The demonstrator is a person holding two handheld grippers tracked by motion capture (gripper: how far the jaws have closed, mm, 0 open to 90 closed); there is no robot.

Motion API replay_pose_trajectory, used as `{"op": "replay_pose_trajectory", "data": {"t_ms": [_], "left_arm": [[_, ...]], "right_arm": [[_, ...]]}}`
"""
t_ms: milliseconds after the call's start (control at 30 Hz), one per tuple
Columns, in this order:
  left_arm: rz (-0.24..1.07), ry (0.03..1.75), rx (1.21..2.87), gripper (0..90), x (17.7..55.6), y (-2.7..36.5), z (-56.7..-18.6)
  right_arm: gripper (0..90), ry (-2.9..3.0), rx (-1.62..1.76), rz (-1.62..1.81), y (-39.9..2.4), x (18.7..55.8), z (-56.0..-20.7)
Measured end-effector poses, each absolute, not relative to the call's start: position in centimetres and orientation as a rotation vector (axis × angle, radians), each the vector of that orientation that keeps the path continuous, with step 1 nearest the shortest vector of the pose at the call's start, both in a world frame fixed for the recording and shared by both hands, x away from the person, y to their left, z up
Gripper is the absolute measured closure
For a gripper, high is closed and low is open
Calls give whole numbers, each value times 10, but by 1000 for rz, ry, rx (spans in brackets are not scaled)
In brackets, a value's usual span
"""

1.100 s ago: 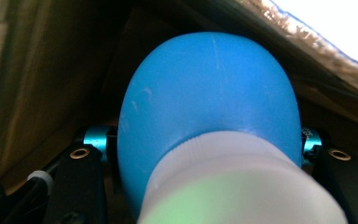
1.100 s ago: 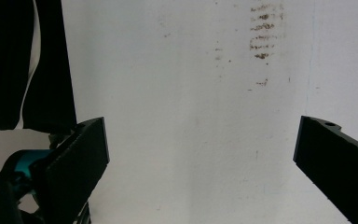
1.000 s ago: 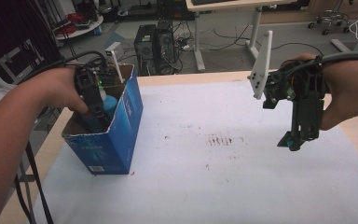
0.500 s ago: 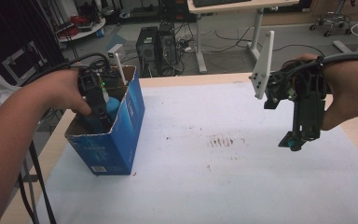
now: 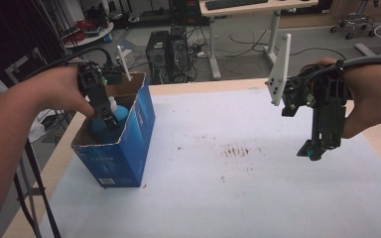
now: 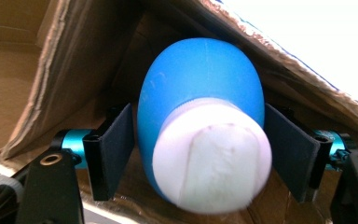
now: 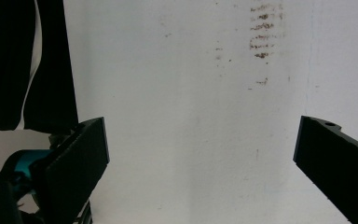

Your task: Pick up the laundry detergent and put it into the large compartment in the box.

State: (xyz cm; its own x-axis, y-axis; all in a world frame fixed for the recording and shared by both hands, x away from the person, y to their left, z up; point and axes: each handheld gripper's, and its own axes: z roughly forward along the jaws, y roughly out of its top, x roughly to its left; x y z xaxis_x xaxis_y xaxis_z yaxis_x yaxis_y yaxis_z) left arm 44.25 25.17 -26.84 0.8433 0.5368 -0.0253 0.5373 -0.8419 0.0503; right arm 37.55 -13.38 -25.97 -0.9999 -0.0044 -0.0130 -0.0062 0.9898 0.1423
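The left gripper point(image 6: 198, 154), inside the box point(image 5: 129, 148), has just been opening around the bottle point(image 6: 205, 121); the right gripper point(image 7: 200, 158) is hanging wide open, holding nothing.

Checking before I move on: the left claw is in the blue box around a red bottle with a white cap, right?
Not quite: the bottle is blue, not red, as the left gripper view shows. The rest holds: the left claw is in the blue box, and the cap is white.

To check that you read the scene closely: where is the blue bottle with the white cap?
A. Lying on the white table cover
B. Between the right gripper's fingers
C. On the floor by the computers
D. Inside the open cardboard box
D: the blue bottle sits within the cardboard box, between the left gripper fingers.
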Motion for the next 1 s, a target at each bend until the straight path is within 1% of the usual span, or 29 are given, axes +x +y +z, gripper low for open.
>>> {"op": "replay_pose_trajectory", "data": {"t_ms": [133,167,200,333,400,533,633,700,800,867,900,967,1000], "left_arm": [[6,866,2956,255,441,253,-263],[25,871,2959,190,441,253,-262],[30,878,2956,178,440,253,-261],[24,871,2958,176,439,253,-255],[45,871,2962,160,438,252,-252],[37,861,2970,145,436,249,-245],[38,855,2981,114,435,247,-239],[58,845,2991,78,434,245,-234],[53,817,2993,77,433,241,-225],[80,798,2998,70,432,236,-216],[83,787,3000,53,431,235,-214],[88,773,3001,53,431,232,-210],[94,750,3000,53,430,225,-203]], "right_arm": [[23,3125,-9,216,-134,375,-260],[23,3123,-14,220,-134,376,-260],[23,3122,-11,220,-134,376,-259],[23,3119,-13,224,-135,375,-259],[23,3117,-11,224,-135,375,-259],[23,3116,-8,224,-135,374,-259],[23,3116,-13,232,-136,374,-258],[23,3117,-8,230,-137,374,-258],[23,3117,-5,230,-137,373,-257],[23,3116,-2,231,-138,373,-257],[23,3114,-3,231,-138,373,-257],[23,3113,-5,234,-138,373,-257],[23,3112,-7,239,-137,373,-257]]}}
